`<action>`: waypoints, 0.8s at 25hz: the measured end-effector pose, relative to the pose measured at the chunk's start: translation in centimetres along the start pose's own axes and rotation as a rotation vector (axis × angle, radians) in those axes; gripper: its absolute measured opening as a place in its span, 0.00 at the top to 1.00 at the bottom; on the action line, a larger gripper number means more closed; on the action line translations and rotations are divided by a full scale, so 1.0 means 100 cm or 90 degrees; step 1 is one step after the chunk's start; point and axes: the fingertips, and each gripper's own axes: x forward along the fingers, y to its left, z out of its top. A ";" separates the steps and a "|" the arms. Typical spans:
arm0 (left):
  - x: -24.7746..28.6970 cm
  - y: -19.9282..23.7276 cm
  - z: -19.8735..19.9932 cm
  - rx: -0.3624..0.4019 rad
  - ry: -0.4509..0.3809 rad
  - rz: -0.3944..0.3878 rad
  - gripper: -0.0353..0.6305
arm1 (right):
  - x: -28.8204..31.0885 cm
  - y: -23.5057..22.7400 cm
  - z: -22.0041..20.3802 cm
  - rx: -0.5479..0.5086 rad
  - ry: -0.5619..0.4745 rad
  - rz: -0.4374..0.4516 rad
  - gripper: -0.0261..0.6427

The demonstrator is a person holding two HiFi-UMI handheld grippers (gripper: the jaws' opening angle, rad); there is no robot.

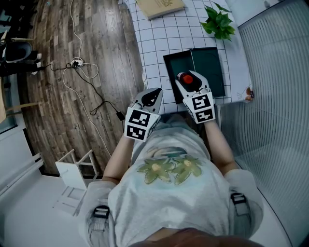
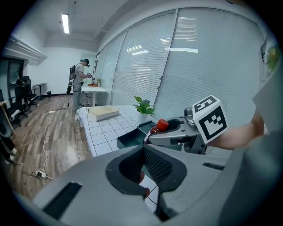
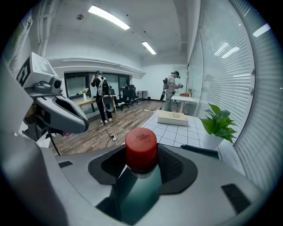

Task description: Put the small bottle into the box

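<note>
A small bottle with a red cap stands upright between the jaws of my right gripper, which is shut on it. It hangs over the near left part of the dark green box on the white tiled table. In the right gripper view the red cap rises between the jaws of the right gripper. My left gripper is shut and empty at the table's near edge, left of the box. The left gripper view shows the left gripper, the bottle and the box.
A book and a potted plant sit at the table's far end. Window blinds run close along the right. A cable and power strip lie on the wooden floor at left, near a white stool.
</note>
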 end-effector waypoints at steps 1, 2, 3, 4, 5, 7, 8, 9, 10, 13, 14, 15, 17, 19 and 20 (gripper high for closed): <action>0.001 0.001 0.000 -0.001 0.000 0.000 0.94 | 0.001 0.000 -0.001 -0.001 0.002 0.001 0.64; 0.002 0.001 0.001 -0.001 0.000 0.000 0.94 | 0.002 0.000 -0.003 -0.001 0.005 0.002 0.64; 0.003 0.002 0.001 -0.002 0.000 0.000 0.94 | 0.004 0.000 -0.004 -0.001 0.007 0.002 0.64; 0.003 0.003 0.002 -0.002 0.000 0.000 0.94 | 0.005 -0.001 -0.005 -0.002 0.009 0.002 0.64; 0.004 0.004 0.002 -0.001 0.001 0.000 0.94 | 0.006 -0.001 -0.005 -0.002 0.009 0.002 0.64; 0.006 0.005 0.004 0.001 0.003 0.000 0.94 | 0.008 -0.001 -0.005 -0.001 0.010 0.004 0.64; 0.006 0.005 0.005 0.001 0.002 -0.001 0.94 | 0.009 -0.001 -0.005 0.001 0.010 0.005 0.64; 0.006 0.006 0.007 0.001 0.001 0.000 0.94 | 0.010 -0.001 -0.006 0.002 0.012 0.006 0.64; 0.007 0.006 0.008 0.001 0.001 0.000 0.94 | 0.011 -0.001 -0.007 0.003 0.015 0.008 0.64; 0.010 0.009 0.011 0.005 0.002 0.001 0.94 | 0.014 -0.003 -0.009 0.005 0.019 0.009 0.64; 0.011 0.011 0.013 0.006 0.002 0.001 0.94 | 0.016 -0.003 -0.009 0.006 0.021 0.009 0.64; 0.011 0.012 0.014 0.007 0.003 0.000 0.94 | 0.017 -0.004 -0.010 0.006 0.023 0.010 0.64; 0.013 0.014 0.017 0.009 0.004 0.000 0.94 | 0.020 -0.004 -0.011 0.008 0.027 0.010 0.64; 0.016 0.016 0.019 0.010 0.004 -0.001 0.94 | 0.022 -0.005 -0.012 0.010 0.031 0.011 0.64; 0.017 0.017 0.020 0.011 0.005 -0.001 0.94 | 0.023 -0.005 -0.013 0.011 0.032 0.012 0.64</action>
